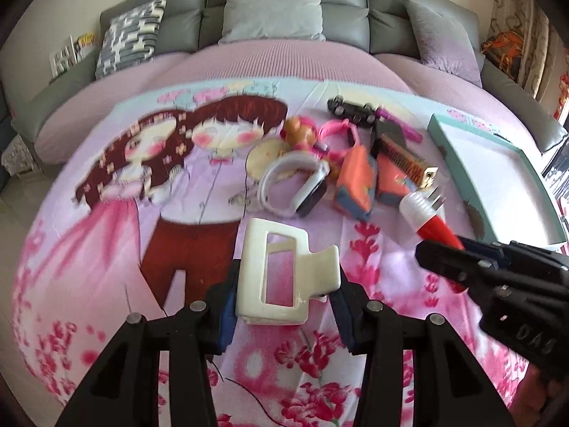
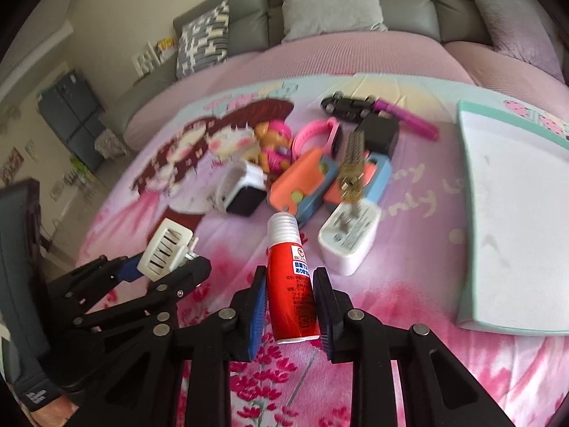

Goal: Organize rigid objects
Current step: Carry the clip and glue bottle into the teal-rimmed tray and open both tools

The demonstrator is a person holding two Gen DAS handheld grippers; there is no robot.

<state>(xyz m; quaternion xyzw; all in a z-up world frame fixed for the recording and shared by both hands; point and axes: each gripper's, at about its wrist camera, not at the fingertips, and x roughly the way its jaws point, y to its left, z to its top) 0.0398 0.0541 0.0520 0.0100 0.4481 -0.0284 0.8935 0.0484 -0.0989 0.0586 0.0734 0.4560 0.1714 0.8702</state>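
Both hands are loaded over the bed [image 1: 89, 267] with its pink cartoon-print cover. The left tool [image 1: 284, 306] is clamped on a cream-white rectangular plastic hair claw clip [image 1: 281, 274], its pads pressing the clip's two long sides, and the right tool [image 2: 290, 306] is clamped on a small red squeeze tube with a white ribbed cap [image 2: 290, 277], gripped across the lower body with the cap pointing away. The clip looks light and stiff but glossy, so I would judge it could slip or pivot if squeezed near its sprung end; holding the frame's flat sides seems the safer place. The tube is light with a softer wall that may dent, so a hold low on the body near the crimped end suits it. Ahead lies a heap of small hard things: a white wall charger [image 2: 350, 238], orange-and-blue toy cases [image 2: 306, 181], a brass-coloured comb-like bar [image 2: 352, 163], a black toy car [image 2: 346, 105]. To the right, a shallow white tray with a mint-green rim [image 2: 466, 192] sits empty, near the bed's edge. There is open cover between the heap and the tools for moving.
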